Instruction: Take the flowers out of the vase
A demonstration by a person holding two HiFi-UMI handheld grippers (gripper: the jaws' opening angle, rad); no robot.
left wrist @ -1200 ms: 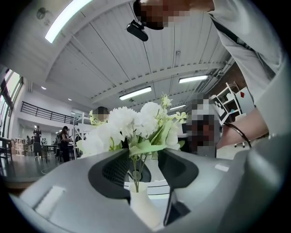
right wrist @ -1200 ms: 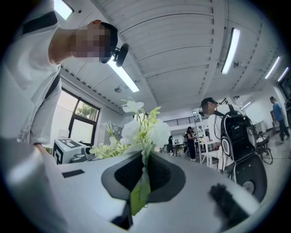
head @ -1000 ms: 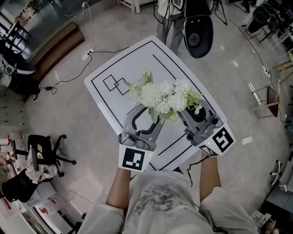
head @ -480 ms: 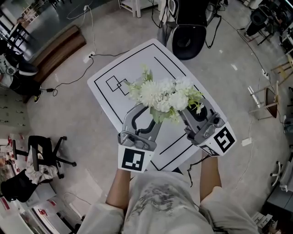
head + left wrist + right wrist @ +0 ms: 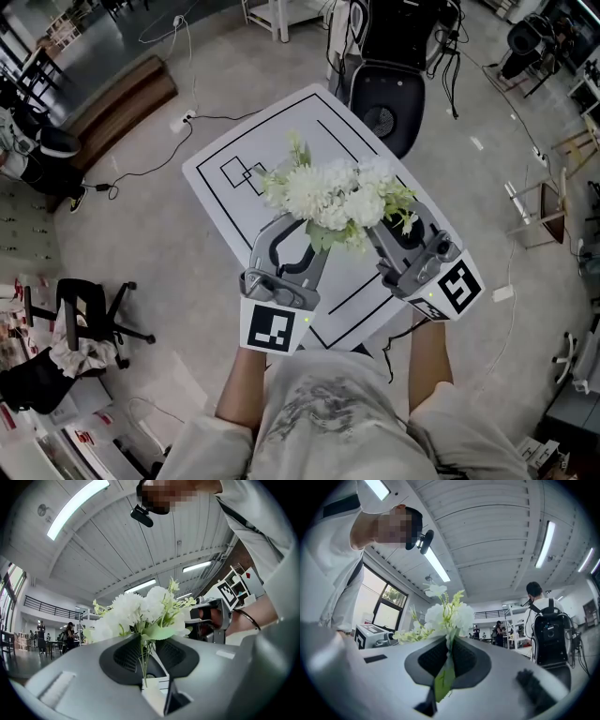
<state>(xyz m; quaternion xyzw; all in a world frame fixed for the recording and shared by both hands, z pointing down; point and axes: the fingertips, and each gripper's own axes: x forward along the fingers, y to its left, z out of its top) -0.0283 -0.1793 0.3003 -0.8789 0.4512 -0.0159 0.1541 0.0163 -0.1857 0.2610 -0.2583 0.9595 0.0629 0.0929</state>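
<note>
A bunch of white flowers (image 5: pixel 333 197) with green leaves hangs above the white table (image 5: pixel 234 141), held between both grippers. My left gripper (image 5: pixel 317 246) is under the bunch's left side. Its jaws are closing, and the thin green stems (image 5: pixel 144 660) pass between its pads. My right gripper (image 5: pixel 375 234) is under the right side, shut on a green leaf and stem (image 5: pixel 444 679) of the same bunch. Blooms (image 5: pixel 450 616) rise above its pads. No vase shows in any view, and the bunch hides the table beneath it.
Black rectangles are drawn on the table. A black office chair (image 5: pixel 384 94) stands at the table's far edge and another (image 5: pixel 94 309) on the floor to the left. Cables (image 5: pixel 150 155) lie on the floor. A person with a backpack (image 5: pixel 546 630) stands off to the right.
Both grippers and the bunch have risen a little together above the table. The left gripper's jaws have come closer on the stems.
</note>
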